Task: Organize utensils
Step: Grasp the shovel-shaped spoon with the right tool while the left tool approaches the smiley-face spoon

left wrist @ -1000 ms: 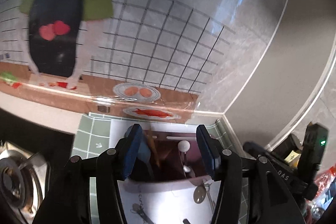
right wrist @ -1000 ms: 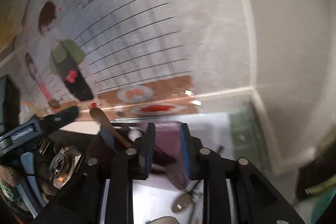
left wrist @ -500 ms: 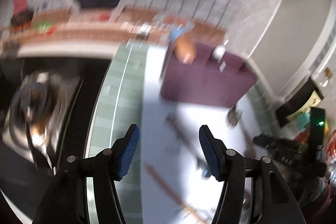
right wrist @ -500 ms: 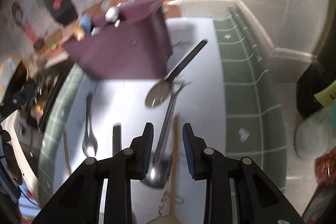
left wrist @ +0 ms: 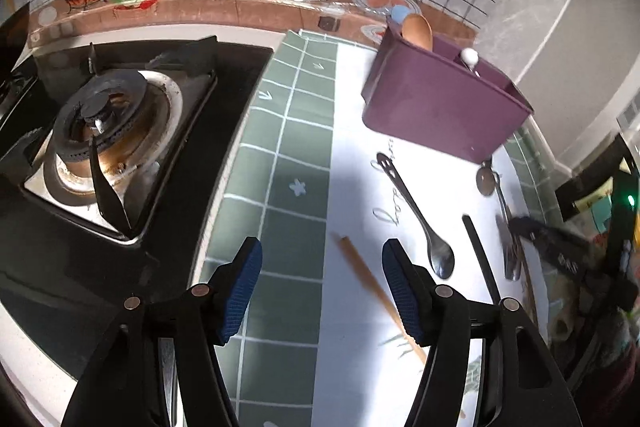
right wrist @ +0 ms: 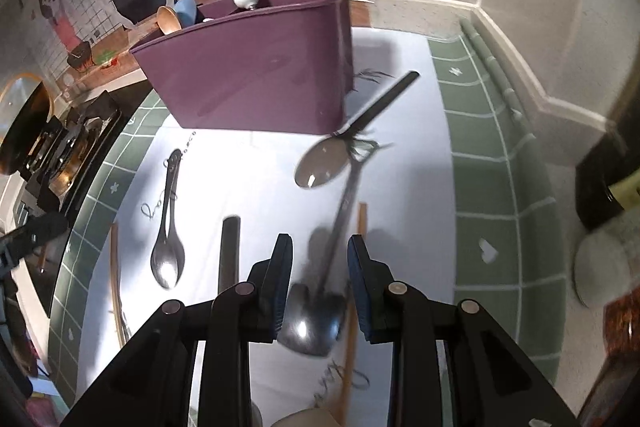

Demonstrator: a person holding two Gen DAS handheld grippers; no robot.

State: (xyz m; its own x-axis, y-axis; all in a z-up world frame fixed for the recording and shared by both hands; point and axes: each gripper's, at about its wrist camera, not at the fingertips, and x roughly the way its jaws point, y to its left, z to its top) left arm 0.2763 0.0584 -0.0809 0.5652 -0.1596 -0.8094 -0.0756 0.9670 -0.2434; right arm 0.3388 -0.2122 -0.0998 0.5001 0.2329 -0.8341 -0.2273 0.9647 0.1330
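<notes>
No brand or label can be read; the only writing is thin cursive script printed on the white mat (left wrist: 360, 131), too small and bent by the lens to make out, though it may be a single looping word beside the small spoon (left wrist: 416, 215).

The mat lies on a green tiled counter (left wrist: 296, 131) with white grout lines and little flower marks. To its left sits a black gas stove (left wrist: 108, 123) with a rusty burner ring. The wall behind carries a cartoon kitchen mural over drawn grid tiles; a plain grey wall meets it at the corner.

A purple caddy (right wrist: 248, 75) stands at the far end of the mat, already holding a wooden spoon (left wrist: 417, 31), a blue utensil and a white-knobbed one. Loose utensils lie on the mat in front of it: the small spoon, a black-handled spoon (right wrist: 340, 147), a ladle (right wrist: 320, 315), wooden chopsticks.

The left gripper (left wrist: 322, 287) hovers over the mat's left edge, jaws opening wide, nothing between them. The right gripper (right wrist: 320, 279) hangs above the ladle, jaws closing, its handle between them but not pinched.
</notes>
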